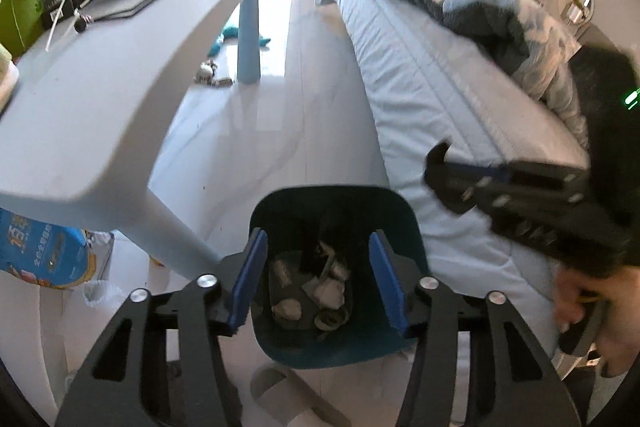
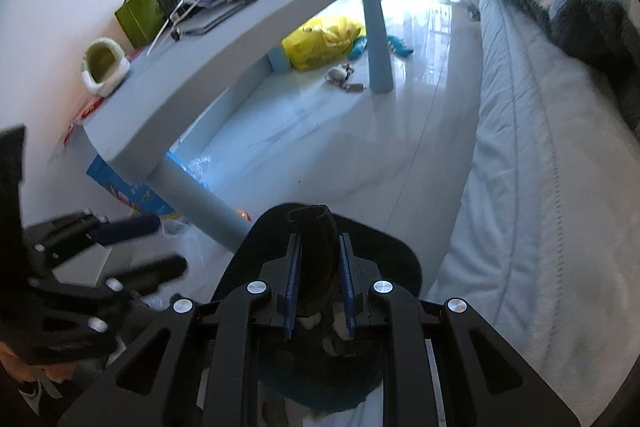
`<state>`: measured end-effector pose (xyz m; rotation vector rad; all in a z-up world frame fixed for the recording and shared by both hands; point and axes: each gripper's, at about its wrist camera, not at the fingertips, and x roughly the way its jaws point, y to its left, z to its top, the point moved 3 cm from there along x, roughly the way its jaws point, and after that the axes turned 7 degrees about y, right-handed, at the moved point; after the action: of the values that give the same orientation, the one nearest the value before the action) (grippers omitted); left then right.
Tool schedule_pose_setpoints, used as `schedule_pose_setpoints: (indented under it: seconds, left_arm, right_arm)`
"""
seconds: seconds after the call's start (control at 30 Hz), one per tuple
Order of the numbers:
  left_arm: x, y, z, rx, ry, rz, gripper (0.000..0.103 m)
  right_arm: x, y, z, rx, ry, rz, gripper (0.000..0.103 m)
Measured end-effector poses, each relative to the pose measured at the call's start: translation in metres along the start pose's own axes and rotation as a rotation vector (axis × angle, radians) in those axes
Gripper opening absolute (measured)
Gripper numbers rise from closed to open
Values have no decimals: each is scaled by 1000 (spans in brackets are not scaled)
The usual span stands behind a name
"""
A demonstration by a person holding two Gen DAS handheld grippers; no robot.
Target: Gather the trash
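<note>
A dark teal bin stands on the floor between the table leg and the bed, with crumpled paper and other scraps inside. My left gripper hangs open right above it, nothing between its blue pads. At the right of this view my right gripper comes in over the bed edge, a hand behind it. In the right wrist view the right gripper is shut on a dark curved piece of trash above the bin. The left gripper shows blurred at the left.
A pale blue table carries a green bag, fluffy slippers and a laptop. Under it lie a yellow bag and a blue package. A quilted bed fills the right. Small toys lie on the glossy floor.
</note>
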<state>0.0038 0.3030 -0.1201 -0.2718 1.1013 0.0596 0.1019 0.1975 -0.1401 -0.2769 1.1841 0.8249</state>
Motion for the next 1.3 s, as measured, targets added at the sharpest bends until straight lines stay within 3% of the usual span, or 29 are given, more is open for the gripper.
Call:
schedule_pose_setpoints:
  seconds: [0.17, 0.47, 0.53, 0.57, 0.63, 0.83, 1.07, 1.13, 1.17, 1.2, 1.3]
  left_arm:
    - [-19, 1, 6, -7, -71, -23, 45]
    - [-44, 1, 14, -19, -149, -60, 42]
    - [-48, 0, 15, -17, -159, -59, 42]
    - [-50, -1, 16, -18, -164, -60, 42]
    - [-57, -2, 16, -9, -181, -61, 42]
    - [-75, -12, 20, 19, -226, -63, 45]
    - [-107, -30, 22, 22, -286, -39, 68]
    - [-117, -40, 22, 54, -320, 16, 74]
    - [-121, -44, 23, 61, -333, 30, 79]
    - [-125, -49, 23, 62, -343, 31, 82]
    - [-135, -59, 22, 67, -365, 46, 91]
  right_arm:
    - [21, 7, -6, -14, 64, 1, 19]
    - [51, 17, -21, -51, 182, -10, 20]
    - [53, 18, -24, -56, 193, -18, 22]
    - [52, 18, -25, -54, 193, -21, 29]
    - [50, 17, -25, -52, 186, -23, 34]
    - [30, 16, -18, -56, 119, -16, 34]
    - [-16, 8, -10, -46, -10, -36, 34]
    - [-40, 2, -9, -37, -73, -59, 41]
    - [-51, 0, -10, -31, -102, -71, 52]
    - [-63, -3, -10, -23, -134, -83, 57]
    - [-106, -13, -18, -2, -226, -133, 62]
